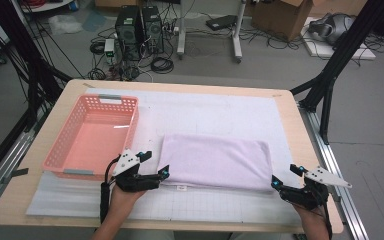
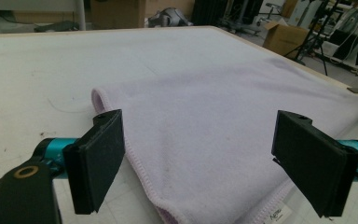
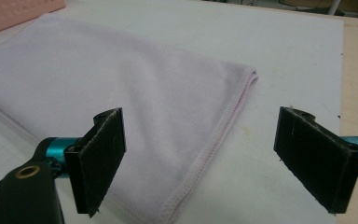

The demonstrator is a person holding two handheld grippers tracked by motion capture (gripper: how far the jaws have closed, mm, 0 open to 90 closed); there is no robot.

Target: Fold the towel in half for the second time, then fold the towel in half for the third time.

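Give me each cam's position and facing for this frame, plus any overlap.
High view: above the person's side, facing forward and down on the wooden table; forearms, left gripper, right gripper.
Left gripper view: low, along its open jaws over the folded lilac towel.
Right gripper view: low, along its open jaws at the towel's hemmed corner.
Shared: the towel, in all three views.

Table: light wooden top with rounded corners; bare wood shows along every edge
Mat: white sheet with a faint grid; lies flat on the table and covers most of it
Basket: pink plastic, perforated walls; stands on the mat's left part, near the table's left edge
Towel: pale lilac, folded to a rectangle; lies flat on the mat just right of the basket; small label at its near edge
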